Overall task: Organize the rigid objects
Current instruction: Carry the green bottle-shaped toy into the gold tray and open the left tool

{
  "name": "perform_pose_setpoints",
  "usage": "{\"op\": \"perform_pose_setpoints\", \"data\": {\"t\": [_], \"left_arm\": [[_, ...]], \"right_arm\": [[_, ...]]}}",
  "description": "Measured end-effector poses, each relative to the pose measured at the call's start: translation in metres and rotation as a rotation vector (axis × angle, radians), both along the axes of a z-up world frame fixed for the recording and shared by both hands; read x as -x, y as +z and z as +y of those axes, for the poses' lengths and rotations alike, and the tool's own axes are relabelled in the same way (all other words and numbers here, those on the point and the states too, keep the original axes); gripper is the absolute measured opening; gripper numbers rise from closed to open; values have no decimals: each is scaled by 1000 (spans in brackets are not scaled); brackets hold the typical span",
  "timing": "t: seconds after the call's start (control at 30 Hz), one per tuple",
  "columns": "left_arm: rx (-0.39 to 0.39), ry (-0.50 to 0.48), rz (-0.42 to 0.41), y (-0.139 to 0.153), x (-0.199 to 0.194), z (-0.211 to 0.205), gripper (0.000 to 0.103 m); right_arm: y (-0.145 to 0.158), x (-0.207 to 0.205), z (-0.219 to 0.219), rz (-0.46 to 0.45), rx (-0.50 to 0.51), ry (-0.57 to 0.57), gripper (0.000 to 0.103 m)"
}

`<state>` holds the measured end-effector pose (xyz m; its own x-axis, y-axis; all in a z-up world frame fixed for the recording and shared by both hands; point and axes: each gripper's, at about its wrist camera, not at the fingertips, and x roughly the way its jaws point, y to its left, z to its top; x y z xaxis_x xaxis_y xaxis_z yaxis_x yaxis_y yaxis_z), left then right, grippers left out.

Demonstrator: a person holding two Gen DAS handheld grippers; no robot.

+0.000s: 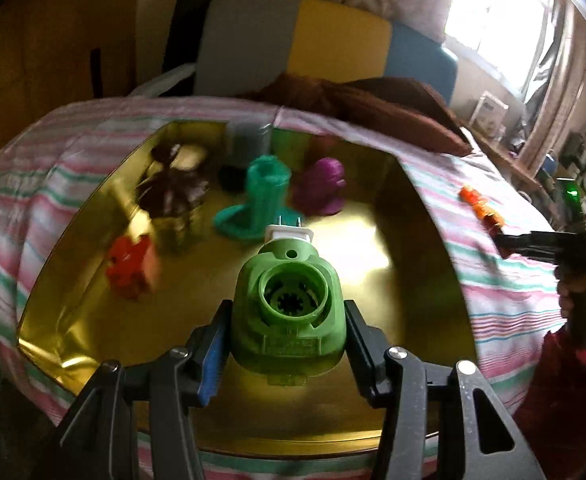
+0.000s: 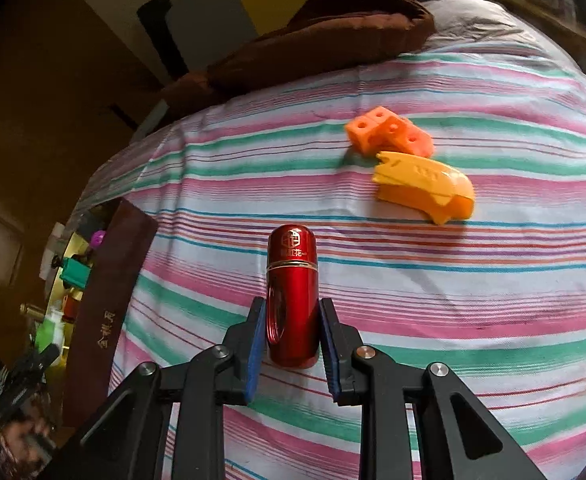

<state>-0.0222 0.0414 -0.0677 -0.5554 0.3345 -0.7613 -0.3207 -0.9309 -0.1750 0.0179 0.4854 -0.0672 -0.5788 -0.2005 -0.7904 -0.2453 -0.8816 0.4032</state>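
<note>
Left tongs point(image 1: 287, 330), pinching the green plug-in device point(image 1: 287, 312), apparently hover above the gold tray point(image 1: 413, 280): lower onto bare tray short of the teal piece point(image 1: 259, 200), while right tongs point(image 2: 291, 344) pinch the red canister point(image 2: 291, 296).

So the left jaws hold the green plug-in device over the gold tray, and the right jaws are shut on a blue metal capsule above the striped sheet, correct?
Not quite: the metal capsule in the right gripper is red, not blue, as the right wrist view shows. The rest stands: the left gripper holds the green plug-in device over the gold tray, above the striped sheet.
</note>
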Motion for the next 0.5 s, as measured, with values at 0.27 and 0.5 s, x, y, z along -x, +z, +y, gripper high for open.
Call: {"op": "perform_pose_setpoints", "data": {"t": [0.27,0.5], "left_arm": [[66,46,-34,-17,17,-23,53],[69,100,-10,-13,17,-38,53]], "right_arm": [[6,-1,-6,45,11,19,26],[5,0,-3,38,14,15,26]]}}
